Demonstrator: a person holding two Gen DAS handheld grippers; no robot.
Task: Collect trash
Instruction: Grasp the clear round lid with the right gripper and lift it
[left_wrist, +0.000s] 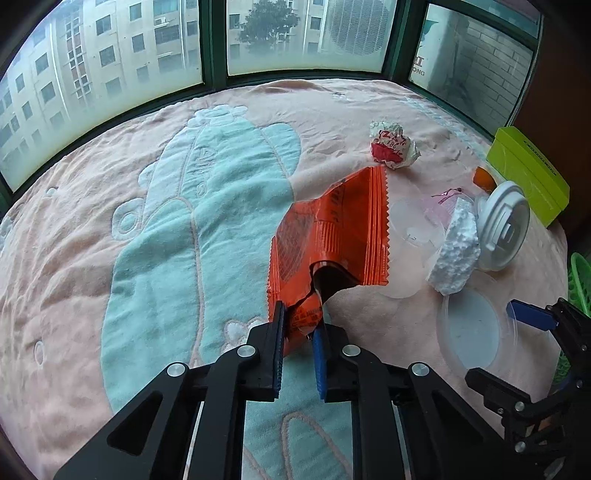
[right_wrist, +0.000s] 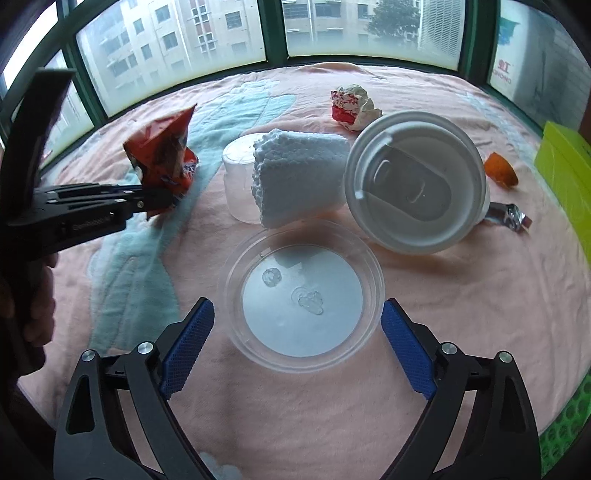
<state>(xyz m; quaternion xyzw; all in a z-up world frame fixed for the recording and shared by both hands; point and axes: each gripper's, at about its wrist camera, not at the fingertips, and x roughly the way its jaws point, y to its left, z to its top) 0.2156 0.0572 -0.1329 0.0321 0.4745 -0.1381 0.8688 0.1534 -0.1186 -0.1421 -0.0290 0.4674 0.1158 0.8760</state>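
Clamping orange wrapper (left_wrist: 328, 236) by torn lower edge, left gripper (left_wrist: 301, 328) holds it above blanket (left_wrist: 110, 258). Right gripper (right_wrist: 297, 328) spread wide, straddling clear lid (right_wrist: 301, 295) lying flat directly ahead, pads apparently not touching rim.

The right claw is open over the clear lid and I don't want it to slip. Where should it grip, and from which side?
Grip the clear lid by its raised rim at the near edge, one finger inside and one outside, coming from above. It lies flat on the blanket and looks wider than the right claw, so spanning it probably won't work.
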